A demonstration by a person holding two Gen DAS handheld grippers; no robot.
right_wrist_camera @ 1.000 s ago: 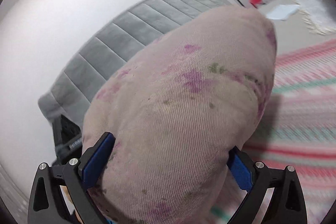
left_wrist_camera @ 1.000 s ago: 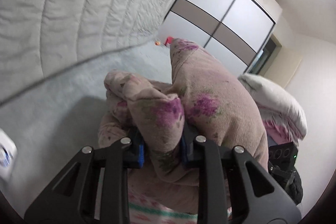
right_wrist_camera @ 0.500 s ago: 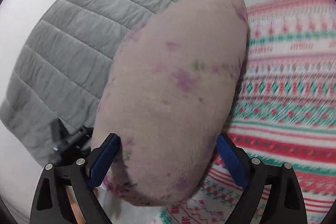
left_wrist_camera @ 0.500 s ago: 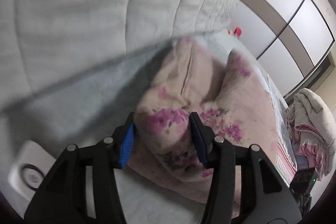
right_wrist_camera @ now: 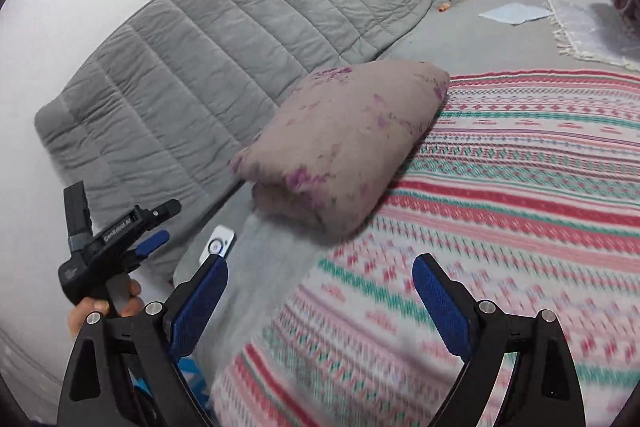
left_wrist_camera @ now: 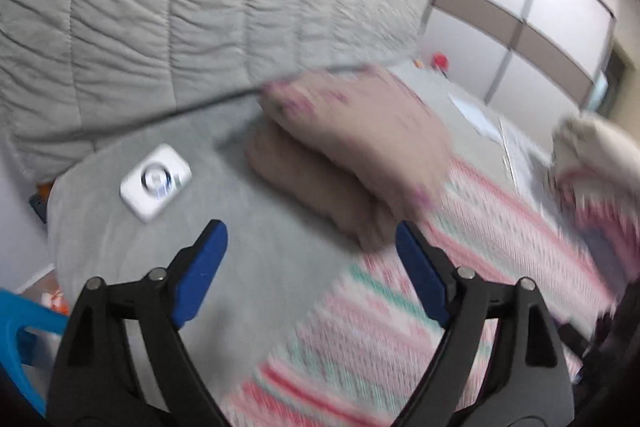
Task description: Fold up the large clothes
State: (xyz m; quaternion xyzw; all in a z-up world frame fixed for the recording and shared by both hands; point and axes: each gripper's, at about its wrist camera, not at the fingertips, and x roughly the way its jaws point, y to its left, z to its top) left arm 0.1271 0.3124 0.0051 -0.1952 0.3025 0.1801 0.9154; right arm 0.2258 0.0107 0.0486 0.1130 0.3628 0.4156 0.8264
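A folded pink garment with purple flowers [right_wrist_camera: 344, 143] lies on the bed at the edge of the striped blanket, close to the grey headboard; it also shows, blurred, in the left wrist view [left_wrist_camera: 352, 151]. My left gripper [left_wrist_camera: 312, 267] is open and empty, a little back from the bundle; it also shows from the side in the right wrist view [right_wrist_camera: 120, 239]. My right gripper [right_wrist_camera: 320, 295] is open and empty, pulled back above the blanket in front of the bundle.
A red, green and white striped blanket [right_wrist_camera: 520, 187] covers the bed. A quilted grey headboard [right_wrist_camera: 224, 59] runs behind. A small white device [left_wrist_camera: 156, 181] lies on the grey sheet. A white cloth [right_wrist_camera: 588, 23], a paper and a wardrobe [left_wrist_camera: 532, 27] are farther off.
Both grippers opened and let go of the folded garment, which now rests on the bed. Both drew back from it.
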